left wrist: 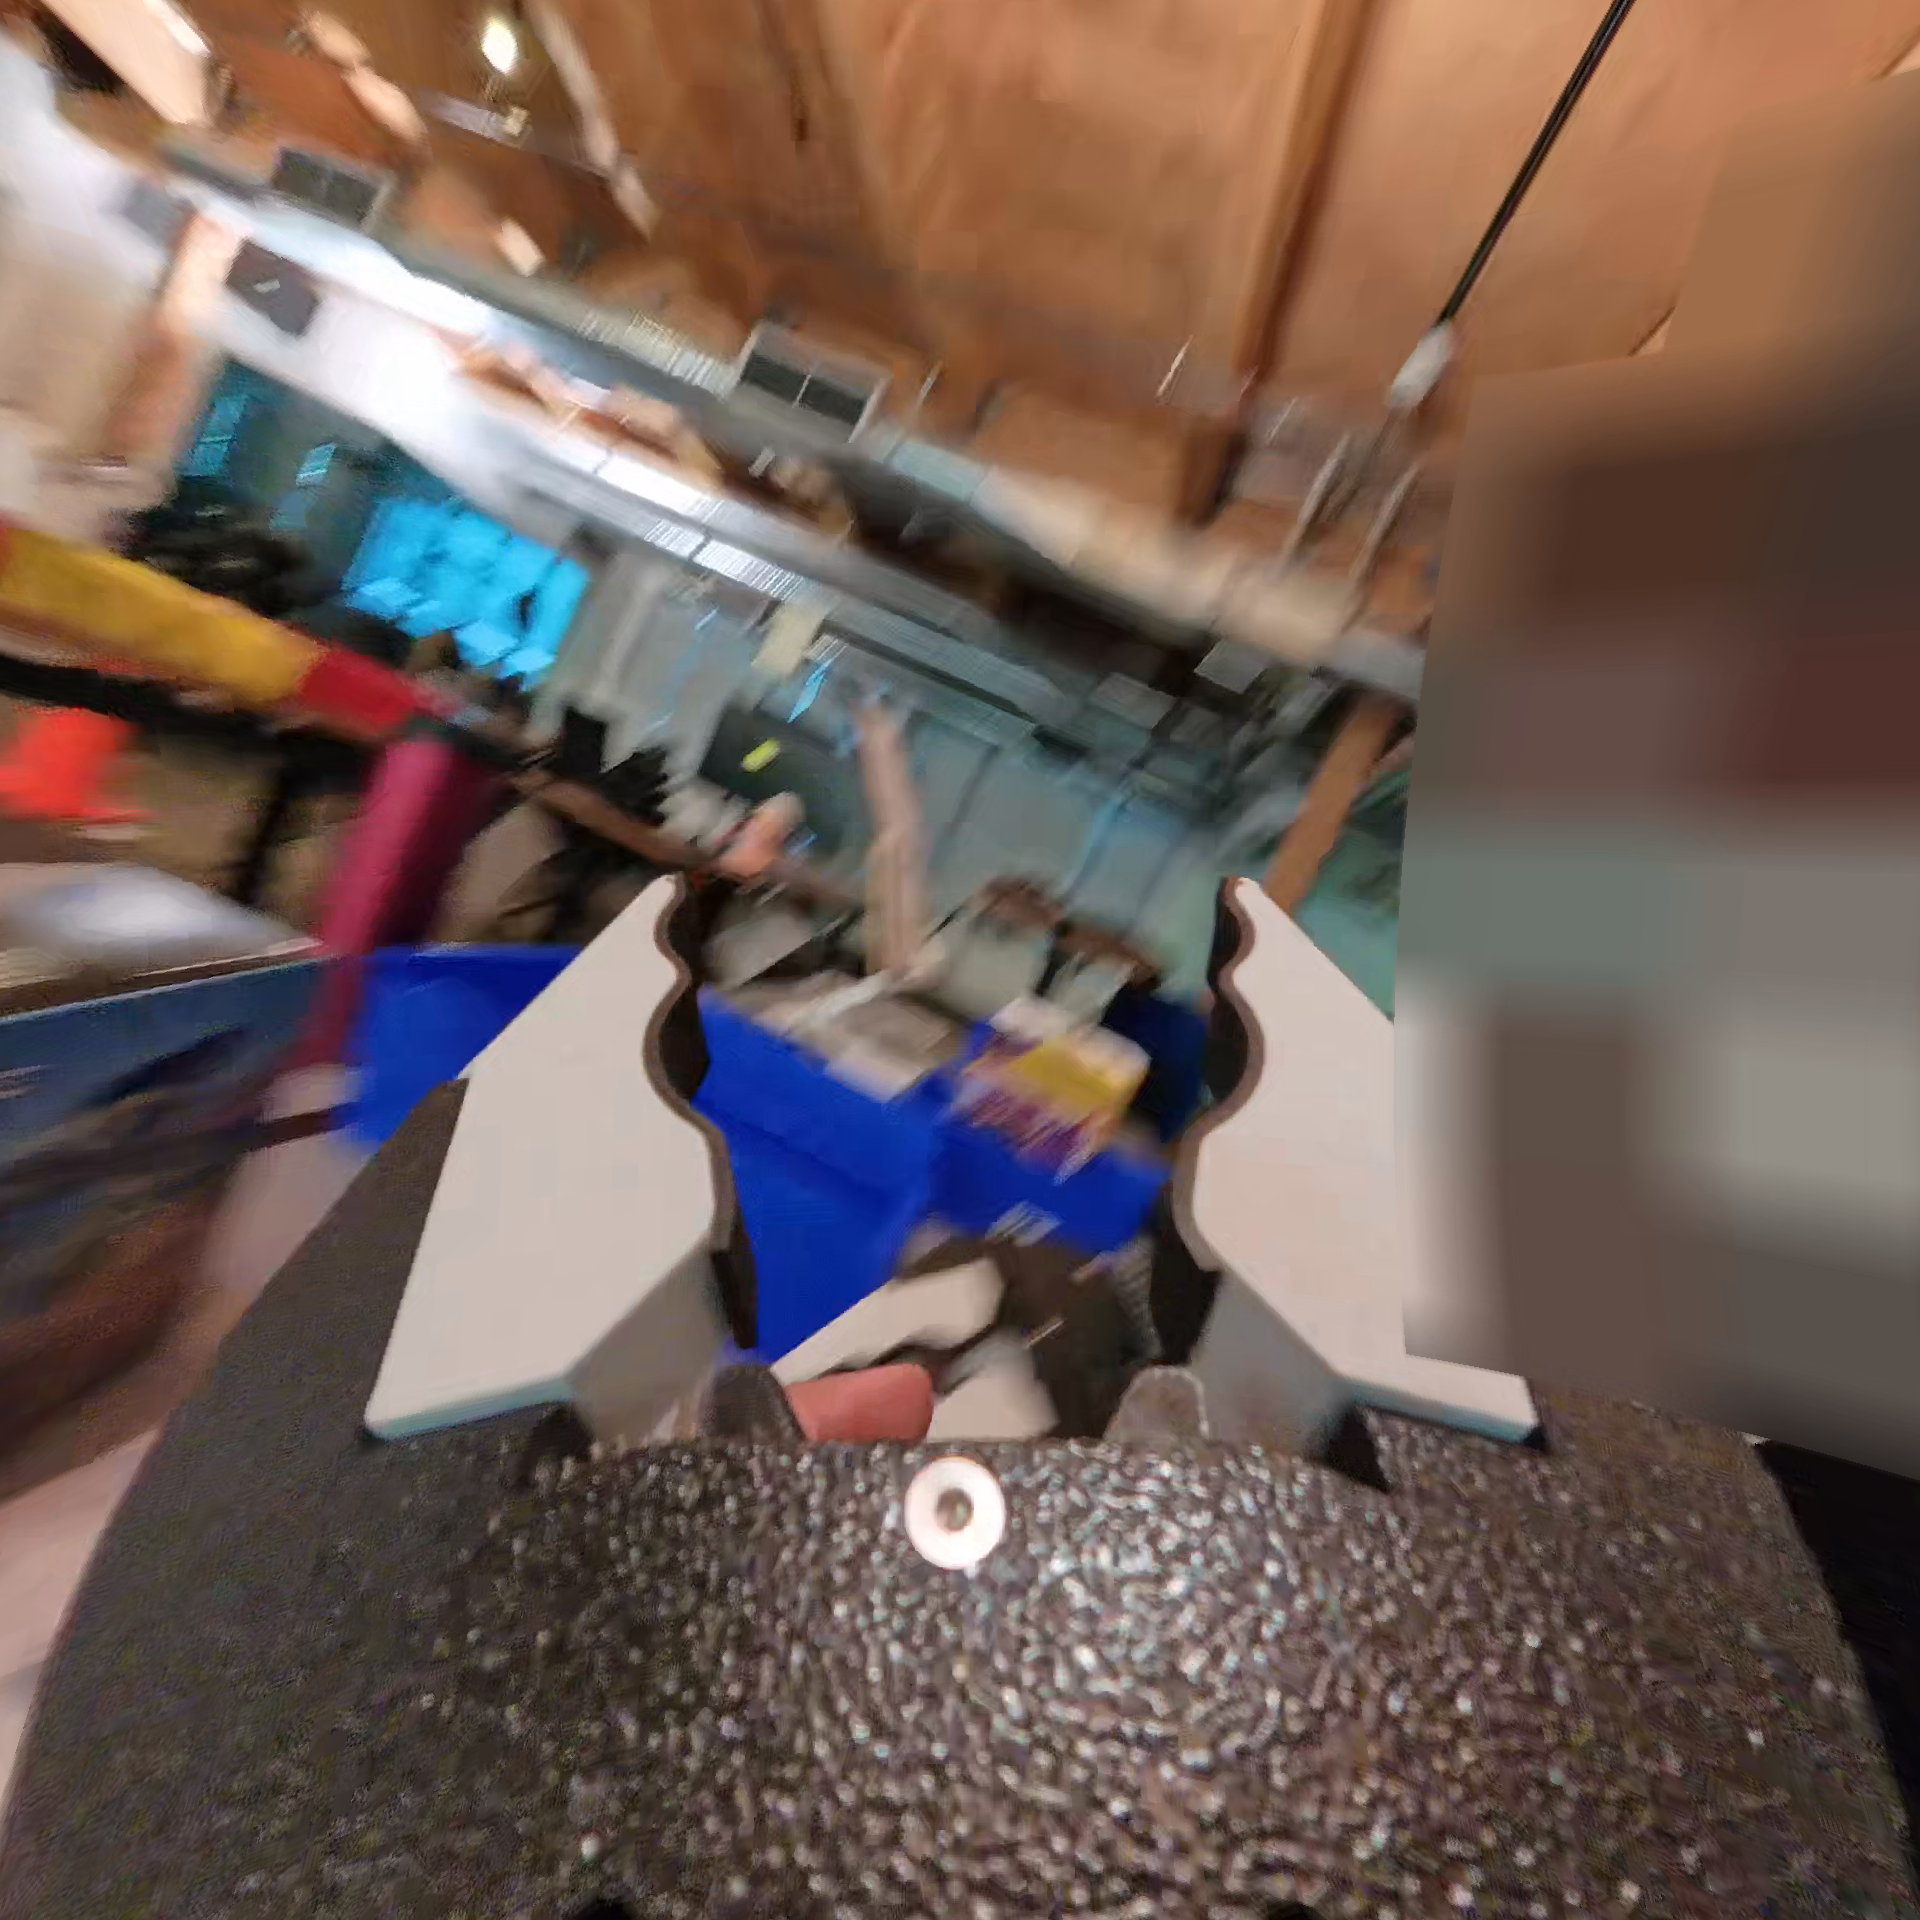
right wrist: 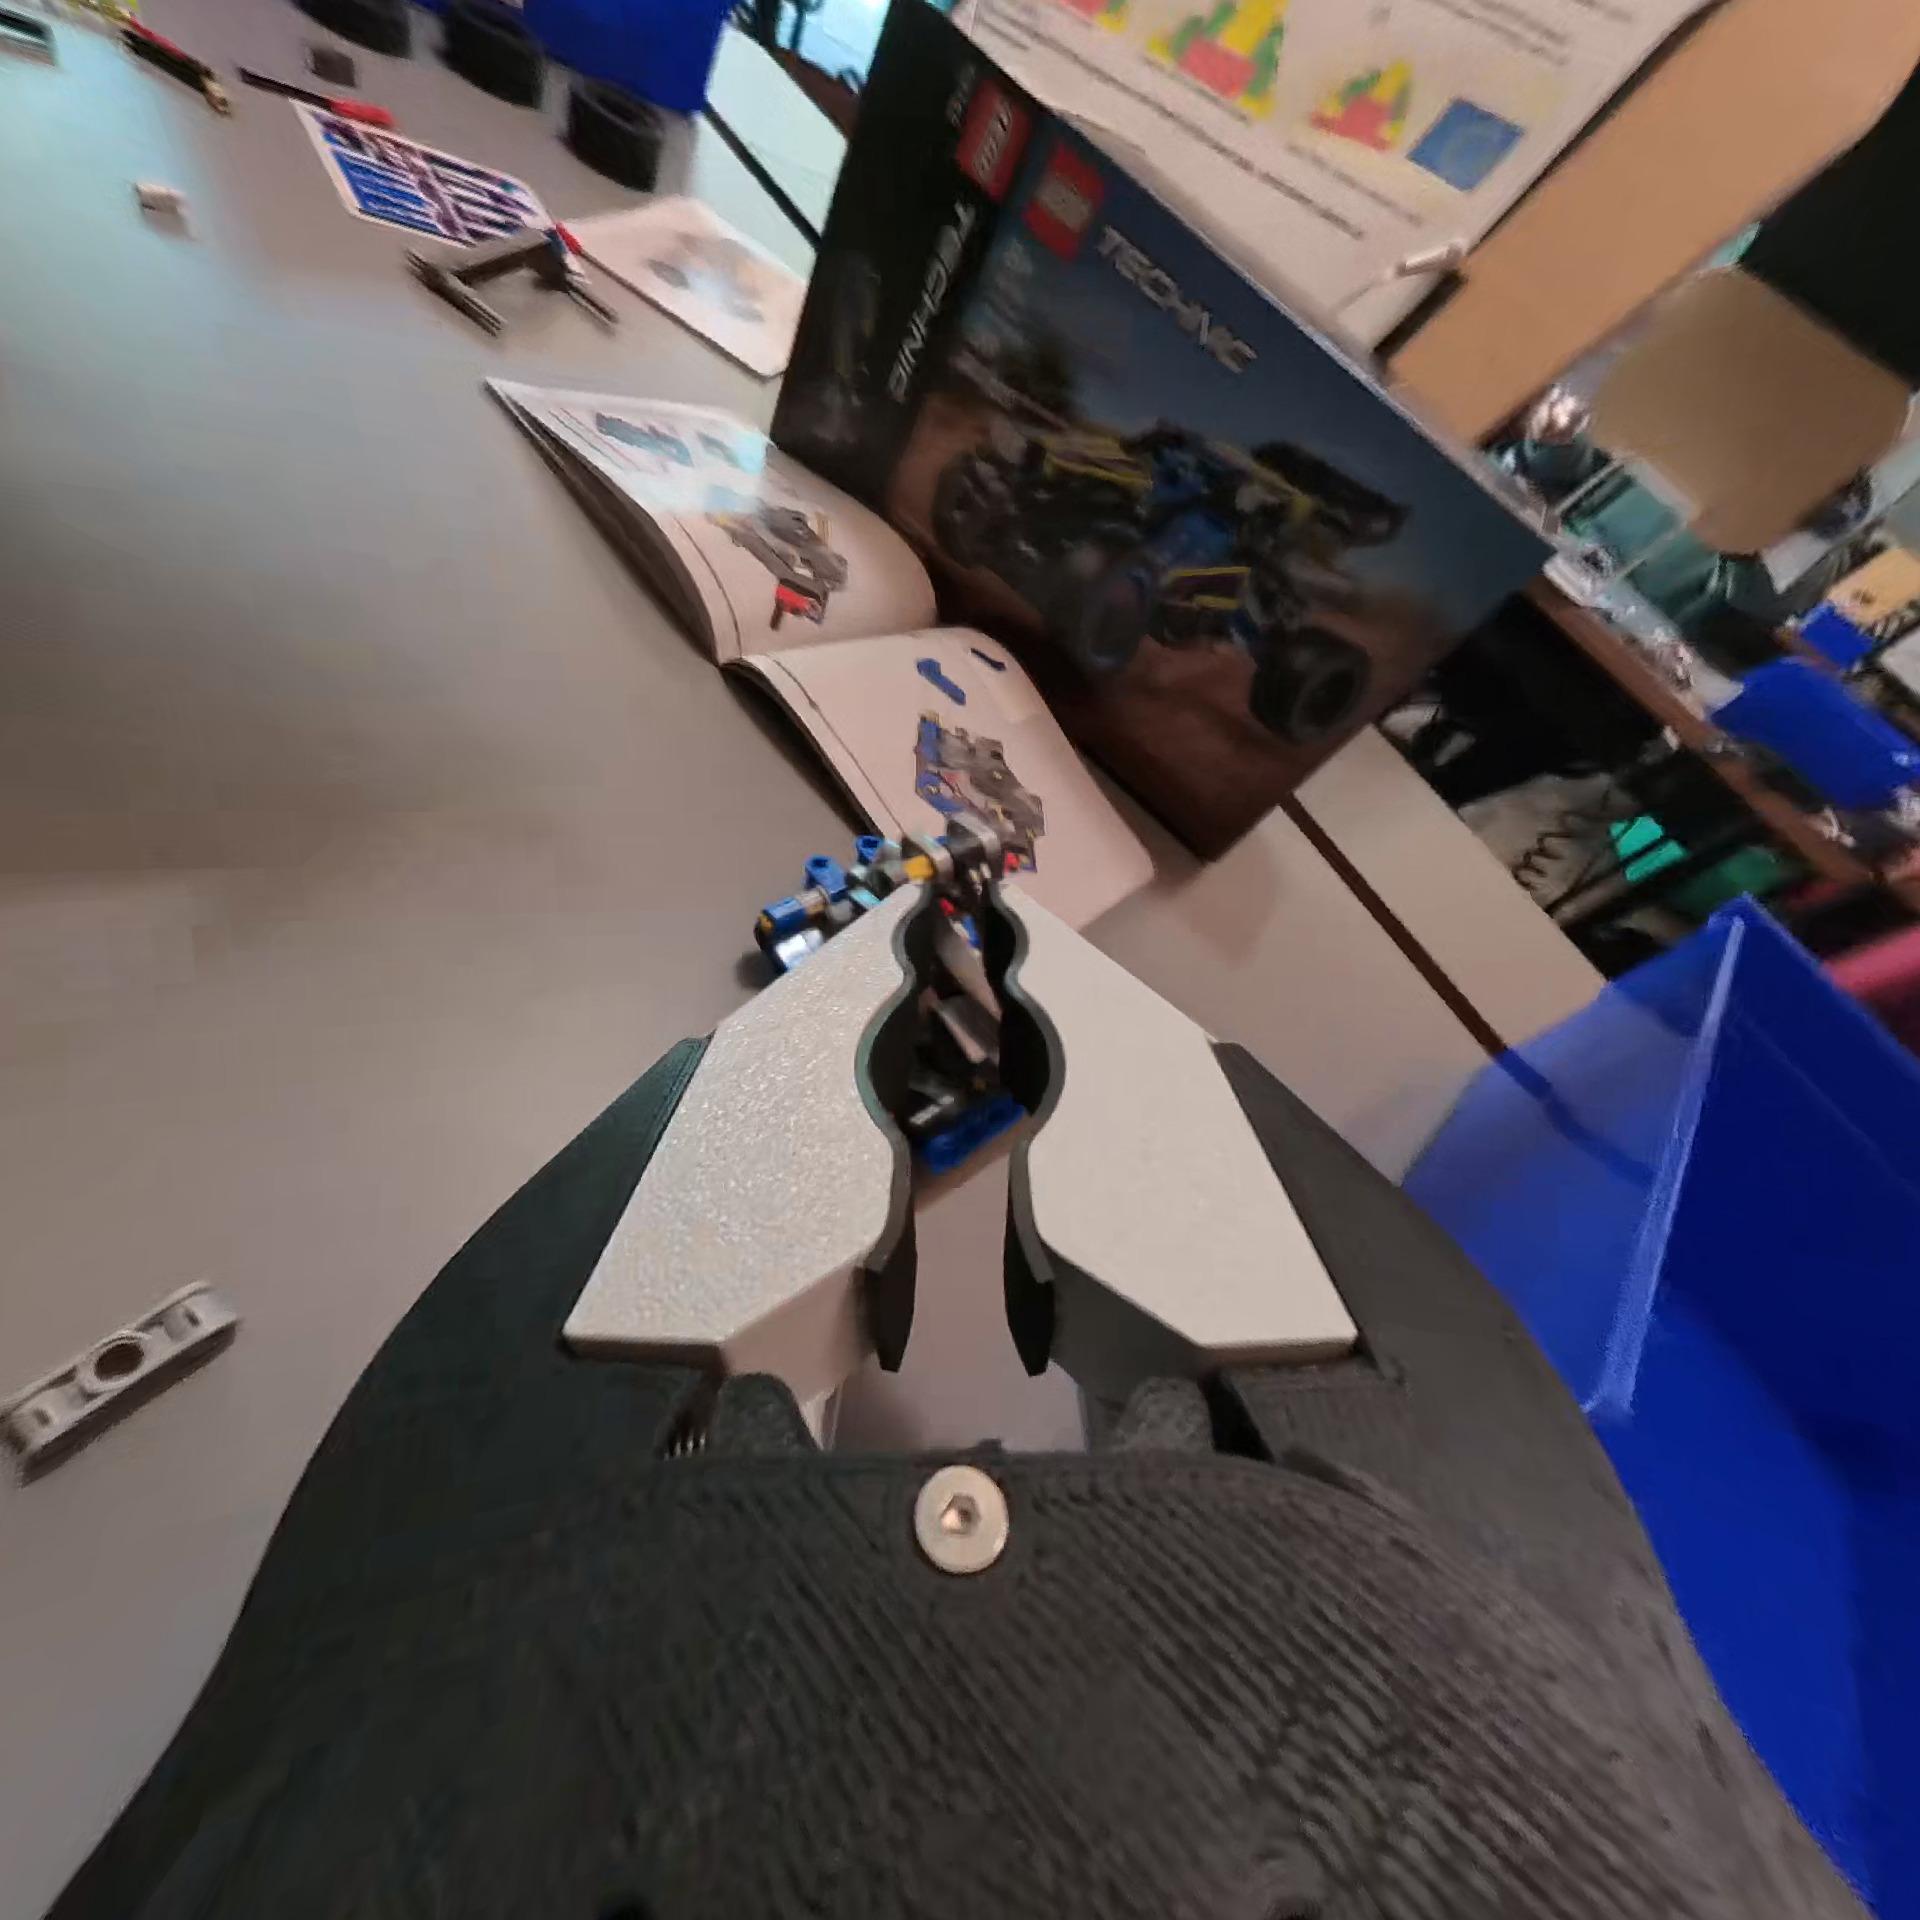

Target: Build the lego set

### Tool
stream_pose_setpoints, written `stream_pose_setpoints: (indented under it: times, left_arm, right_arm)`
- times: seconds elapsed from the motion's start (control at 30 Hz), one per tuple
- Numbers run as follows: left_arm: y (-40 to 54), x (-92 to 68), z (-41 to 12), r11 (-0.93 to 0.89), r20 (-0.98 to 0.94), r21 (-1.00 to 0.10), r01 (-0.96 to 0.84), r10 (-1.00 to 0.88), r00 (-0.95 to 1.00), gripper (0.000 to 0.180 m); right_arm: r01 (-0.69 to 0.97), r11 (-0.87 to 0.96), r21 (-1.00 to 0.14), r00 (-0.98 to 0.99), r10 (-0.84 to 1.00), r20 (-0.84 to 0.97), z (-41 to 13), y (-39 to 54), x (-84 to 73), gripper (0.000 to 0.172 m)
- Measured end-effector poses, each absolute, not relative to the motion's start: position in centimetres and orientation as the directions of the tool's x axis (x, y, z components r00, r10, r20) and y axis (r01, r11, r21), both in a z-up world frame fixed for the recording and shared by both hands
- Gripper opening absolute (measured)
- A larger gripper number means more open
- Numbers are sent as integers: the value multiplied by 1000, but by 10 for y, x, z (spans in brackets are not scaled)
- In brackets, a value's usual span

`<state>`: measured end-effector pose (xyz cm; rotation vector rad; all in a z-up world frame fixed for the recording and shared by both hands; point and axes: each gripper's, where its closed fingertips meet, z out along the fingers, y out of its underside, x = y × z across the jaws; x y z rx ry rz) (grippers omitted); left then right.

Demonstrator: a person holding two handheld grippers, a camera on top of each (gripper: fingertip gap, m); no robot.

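Observation:
My right gripper (right wrist: 956,920) is shut on a small toy brick assembly (right wrist: 951,852) made of blue, grey and black pieces with yellow and red bits. The assembly runs back between the fingers and sticks out past the tips. More of its blue parts (right wrist: 800,914) show to the left of the tips, low over the grey table (right wrist: 312,727). My left gripper (left wrist: 956,894) is wide open with nothing between its fingers. It points up and across the room, and its view is blurred. A thumb (left wrist: 862,1403) shows low between its fingers.
An open instruction booklet (right wrist: 748,520) lies ahead of the right gripper, in front of an upright toy set box (right wrist: 1143,499). A blue bin (right wrist: 1714,1195) stands at the right. A grey flat piece (right wrist: 114,1371) lies at the left. A sticker sheet (right wrist: 436,177) and black tyres (right wrist: 613,125) lie farther off. Blue bins (left wrist: 831,1122) show in the left wrist view. Some 20 cm of space lies between my two pairs of fingers.

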<state>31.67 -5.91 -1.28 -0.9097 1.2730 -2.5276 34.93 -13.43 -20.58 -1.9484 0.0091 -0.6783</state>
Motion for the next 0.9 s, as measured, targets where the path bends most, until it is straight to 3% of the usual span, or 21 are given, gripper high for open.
stream_pose_setpoints:
  times: [0.03,0.1,0.17,0.23,0.3,0.4,0.53,0.8,0.9]
  left_arm:
    - [-60,332,-39,-493,383,-864,-99,-518,-765,83]
    - [-66,348,-91,-161,190,-981,-111,-650,-735,85]
    - [-68,347,-125,141,-20,-985,-96,-652,-758,79]
    - [-56,348,-123,279,-225,-959,42,-667,-711,78]
    - [-38,345,-120,342,-314,-935,96,-667,-676,67]
    - [-8,342,-153,425,-287,-904,-44,-681,-674,91]
    - [-22,314,-203,439,-220,-890,-122,-649,-728,89]
    - [-48,288,-242,705,-571,-701,109,-463,-677,70]
    - [-52,284,-239,726,-657,-658,201,-422,-625,62]
  right_arm:
    - [275,-489,-828,833,-309,459,-208,-137,353,5]
    - [293,-535,-792,804,-310,507,-213,-140,358,12]
    - [328,-549,-769,789,-289,542,-213,-139,356,13]
    - [343,-538,-770,798,-266,541,-213,-136,352,15]
    - [346,-539,-768,811,-239,533,-216,-136,350,16]
    - [353,-548,-759,810,-227,541,-220,-138,351,21]
    - [460,-529,-714,754,-192,628,-216,-131,349,22]
    - [608,-331,-721,660,-294,691,-180,-123,344,16]
    - [617,-350,-705,602,-367,709,-176,-130,356,20]
